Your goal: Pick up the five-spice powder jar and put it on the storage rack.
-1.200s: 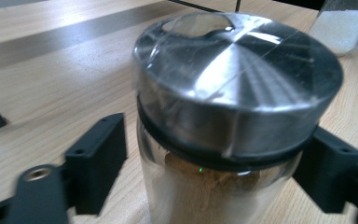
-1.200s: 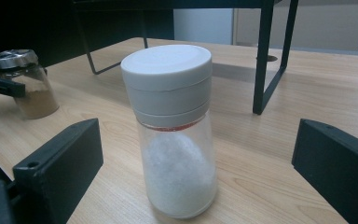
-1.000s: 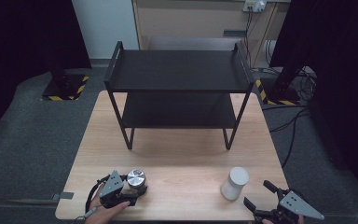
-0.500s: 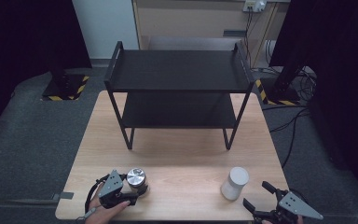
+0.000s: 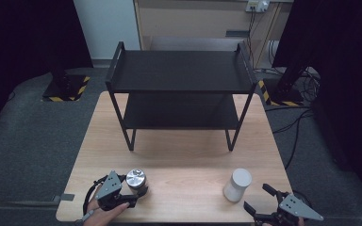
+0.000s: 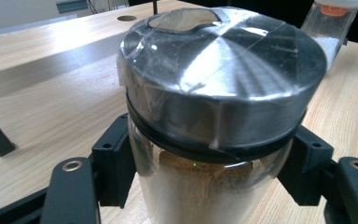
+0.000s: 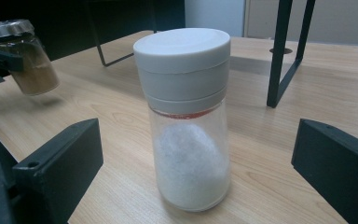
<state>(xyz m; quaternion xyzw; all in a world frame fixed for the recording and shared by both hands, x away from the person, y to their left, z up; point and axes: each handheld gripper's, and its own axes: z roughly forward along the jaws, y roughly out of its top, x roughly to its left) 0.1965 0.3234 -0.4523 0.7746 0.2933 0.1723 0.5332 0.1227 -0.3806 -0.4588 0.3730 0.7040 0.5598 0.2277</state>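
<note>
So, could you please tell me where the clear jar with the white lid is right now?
The white-lidded clear jar stands on the wooden table near its front right, just ahead of the open right gripper.

2 jars – 1 rack

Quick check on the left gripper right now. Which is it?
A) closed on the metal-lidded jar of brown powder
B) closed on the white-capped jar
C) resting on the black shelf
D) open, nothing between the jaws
A: in the left gripper view both jaws of the left gripper press the sides of the metal-lidded jar of brown powder, while the white-capped jar stands free between the open jaws of the right gripper.
</note>
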